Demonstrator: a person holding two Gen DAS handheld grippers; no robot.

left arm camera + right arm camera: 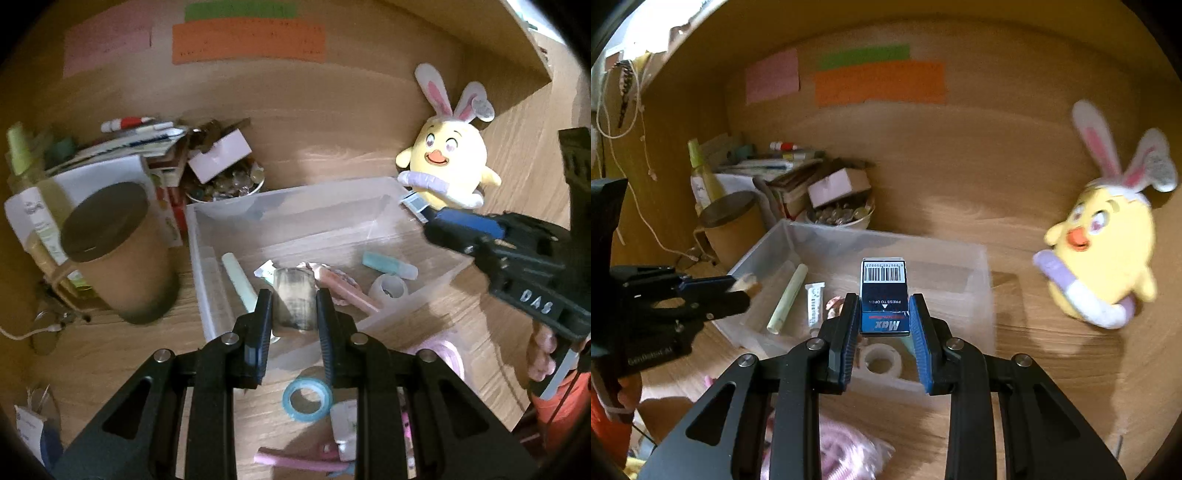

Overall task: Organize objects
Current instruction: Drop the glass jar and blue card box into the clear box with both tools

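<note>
Left gripper [294, 308]: clamped on a small worn cylinder [294, 302], above the clear bin [207, 280].
Right gripper [884, 314]: clamped on a blue box [884, 299], over the same bin.
Advice: lower each item inside the walls before releasing; keep the grippers apart.

A small silvery cylinder [294, 302] is held upright above a clear plastic bin [229, 218] on the desk. A dark blue box [885, 299] labelled "Max", barcode end forward, is held over the same bin.
</note>
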